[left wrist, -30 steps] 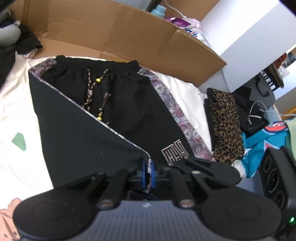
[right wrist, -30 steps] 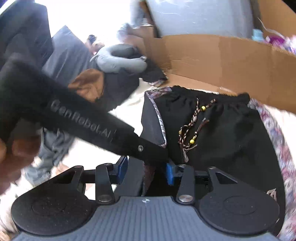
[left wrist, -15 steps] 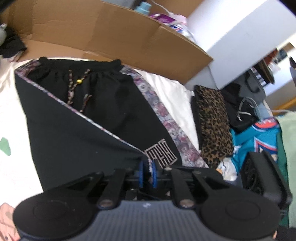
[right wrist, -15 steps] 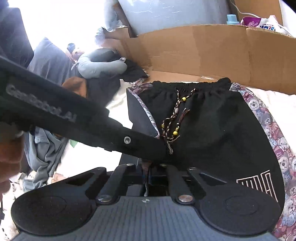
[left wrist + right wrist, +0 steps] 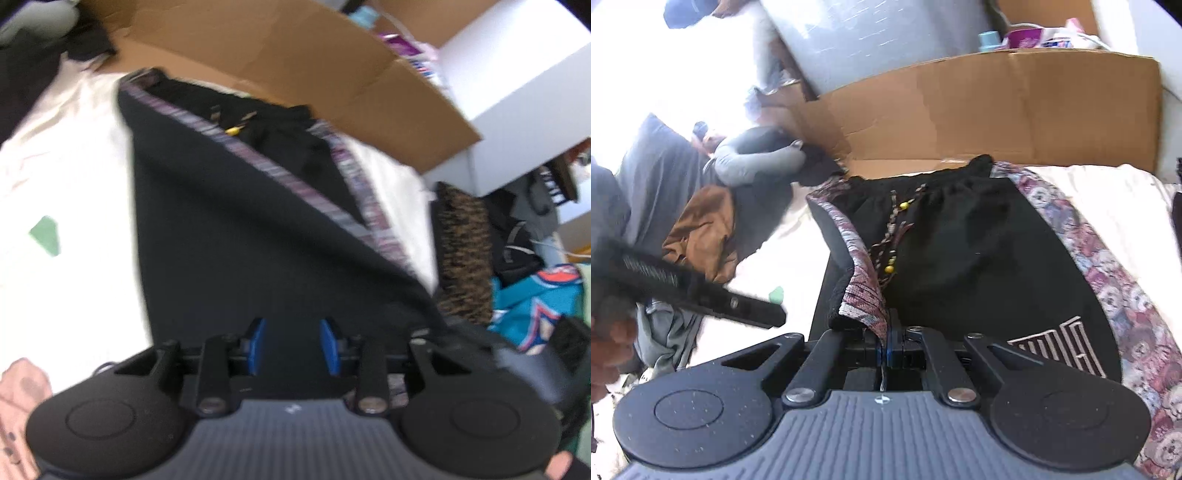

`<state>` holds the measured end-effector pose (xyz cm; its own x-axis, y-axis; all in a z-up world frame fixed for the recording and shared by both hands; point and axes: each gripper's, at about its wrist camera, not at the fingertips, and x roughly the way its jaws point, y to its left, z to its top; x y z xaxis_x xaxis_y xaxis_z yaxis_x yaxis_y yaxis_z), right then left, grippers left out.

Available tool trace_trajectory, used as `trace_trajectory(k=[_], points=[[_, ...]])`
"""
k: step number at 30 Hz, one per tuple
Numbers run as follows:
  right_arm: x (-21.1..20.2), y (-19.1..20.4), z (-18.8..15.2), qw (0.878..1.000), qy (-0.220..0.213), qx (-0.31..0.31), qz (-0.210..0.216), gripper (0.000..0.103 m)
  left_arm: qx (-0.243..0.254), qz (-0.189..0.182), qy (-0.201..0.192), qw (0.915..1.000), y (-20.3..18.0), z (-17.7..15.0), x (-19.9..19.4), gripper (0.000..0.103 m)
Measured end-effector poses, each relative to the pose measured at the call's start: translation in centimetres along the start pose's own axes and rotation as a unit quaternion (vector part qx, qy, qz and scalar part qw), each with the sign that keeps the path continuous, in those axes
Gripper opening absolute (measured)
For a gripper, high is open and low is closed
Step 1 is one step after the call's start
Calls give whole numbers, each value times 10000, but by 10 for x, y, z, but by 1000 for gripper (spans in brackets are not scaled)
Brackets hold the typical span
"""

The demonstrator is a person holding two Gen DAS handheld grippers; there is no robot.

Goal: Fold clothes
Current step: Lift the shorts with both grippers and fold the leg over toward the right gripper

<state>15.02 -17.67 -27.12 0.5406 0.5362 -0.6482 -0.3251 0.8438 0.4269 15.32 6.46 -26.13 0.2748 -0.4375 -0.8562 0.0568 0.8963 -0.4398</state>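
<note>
two grippers here, both over the same pair of black shorts (image 5: 979, 258) spread on a pale, slightly wrinkled sheet (image 5: 70, 177). the shorts are matte black knit with a gathered elastic waistband, a braided drawstring (image 5: 894, 236) with little yellow beads, and woven side stripes (image 5: 1108, 273) in a dusty pink teddy-bear print. one half is folded diagonally across the front, so its striped edge runs like a long slanted seam. the right gripper (image 5: 886, 350) has its blue pads pressed together on that folded striped hem. the left gripper (image 5: 291, 345) is spread wide with nothing between its blue pads, just above the black cloth. a flat brown cardboard wall (image 5: 997, 107) stands behind the waistband, and a fuzzy leopard-print piece (image 5: 465, 258) sits beside the sheet.
</note>
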Motion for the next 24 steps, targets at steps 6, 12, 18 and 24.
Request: trace_trajectory(k=[6, 12, 18, 24], points=[[-14, -22, 2, 9994, -196, 197, -221, 1, -88, 419, 203, 9989, 26, -10, 17, 35], [-26, -46, -1, 9969, -365, 531, -443, 1, -152, 668, 407, 9968, 42, -20, 34, 35], [-34, -67, -10, 9930, -432, 880, -666, 1, -99, 706, 614, 9956, 41, -29, 52, 35], [-43, -85, -22, 9874, -449, 1208, -917, 1, -14, 661, 869, 9940, 37, -39, 67, 37]])
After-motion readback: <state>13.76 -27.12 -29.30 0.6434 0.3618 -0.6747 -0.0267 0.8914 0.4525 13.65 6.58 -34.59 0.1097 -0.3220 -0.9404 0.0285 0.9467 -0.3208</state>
